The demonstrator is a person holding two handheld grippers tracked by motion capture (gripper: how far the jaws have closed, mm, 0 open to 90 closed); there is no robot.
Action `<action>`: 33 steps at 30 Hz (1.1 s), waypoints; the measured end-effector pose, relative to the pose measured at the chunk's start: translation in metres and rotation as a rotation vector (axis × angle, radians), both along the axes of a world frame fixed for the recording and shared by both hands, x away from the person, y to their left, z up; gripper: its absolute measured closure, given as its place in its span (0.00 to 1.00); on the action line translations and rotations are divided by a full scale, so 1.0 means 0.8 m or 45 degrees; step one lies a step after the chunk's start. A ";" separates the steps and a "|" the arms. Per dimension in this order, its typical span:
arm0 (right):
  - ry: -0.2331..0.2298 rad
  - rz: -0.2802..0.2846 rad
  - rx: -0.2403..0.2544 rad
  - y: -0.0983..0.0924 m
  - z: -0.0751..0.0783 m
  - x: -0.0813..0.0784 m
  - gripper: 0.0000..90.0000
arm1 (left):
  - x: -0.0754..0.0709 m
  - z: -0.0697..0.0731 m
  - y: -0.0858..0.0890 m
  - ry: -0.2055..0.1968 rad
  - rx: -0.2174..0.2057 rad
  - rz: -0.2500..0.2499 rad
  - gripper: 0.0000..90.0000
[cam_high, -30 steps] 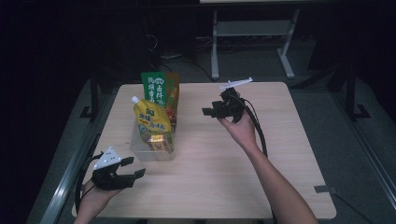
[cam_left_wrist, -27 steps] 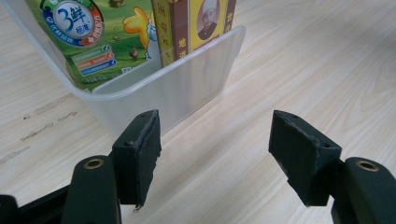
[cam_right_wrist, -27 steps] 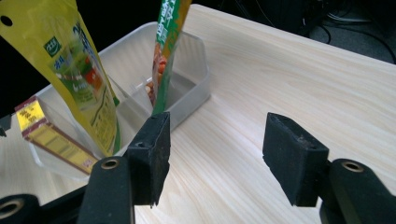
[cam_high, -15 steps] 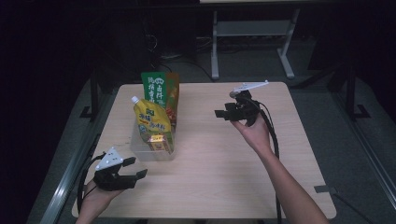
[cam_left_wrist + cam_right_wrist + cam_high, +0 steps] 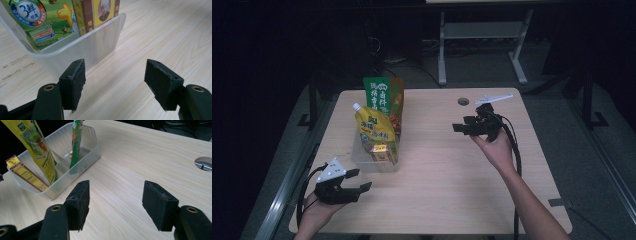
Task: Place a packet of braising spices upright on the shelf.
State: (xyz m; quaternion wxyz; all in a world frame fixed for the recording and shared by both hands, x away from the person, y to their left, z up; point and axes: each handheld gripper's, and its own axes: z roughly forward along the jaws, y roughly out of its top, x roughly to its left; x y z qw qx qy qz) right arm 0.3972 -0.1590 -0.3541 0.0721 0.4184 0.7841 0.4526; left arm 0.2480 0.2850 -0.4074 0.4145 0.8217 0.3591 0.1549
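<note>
Right gripper [image 5: 466, 125] now farther from bin [image 5: 362, 162]

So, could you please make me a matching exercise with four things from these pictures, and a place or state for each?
Things:
1. yellow spouted pouch
2. green packet
3. left gripper
4. right gripper

Places or states:
A. open, held above the table's middle, right of the bin
B. standing at the far end of the clear bin
C. open, low at the table's near left corner
D. leaning in the bin, spout up

Pairs: 1-D, 2-B, 3-C, 4-A
</note>
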 end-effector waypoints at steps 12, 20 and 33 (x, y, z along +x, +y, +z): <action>0.031 -0.003 -0.008 -0.014 -0.006 -0.018 0.41 | 0.000 -0.002 -0.005 0.005 0.003 -0.013 0.36; 0.047 0.003 -0.025 -0.024 -0.014 -0.032 0.40 | 0.000 -0.004 -0.008 0.013 0.003 -0.022 0.36; 0.081 -0.015 -0.041 -0.051 -0.033 -0.056 0.40 | 0.002 -0.005 -0.015 0.009 0.008 -0.037 0.34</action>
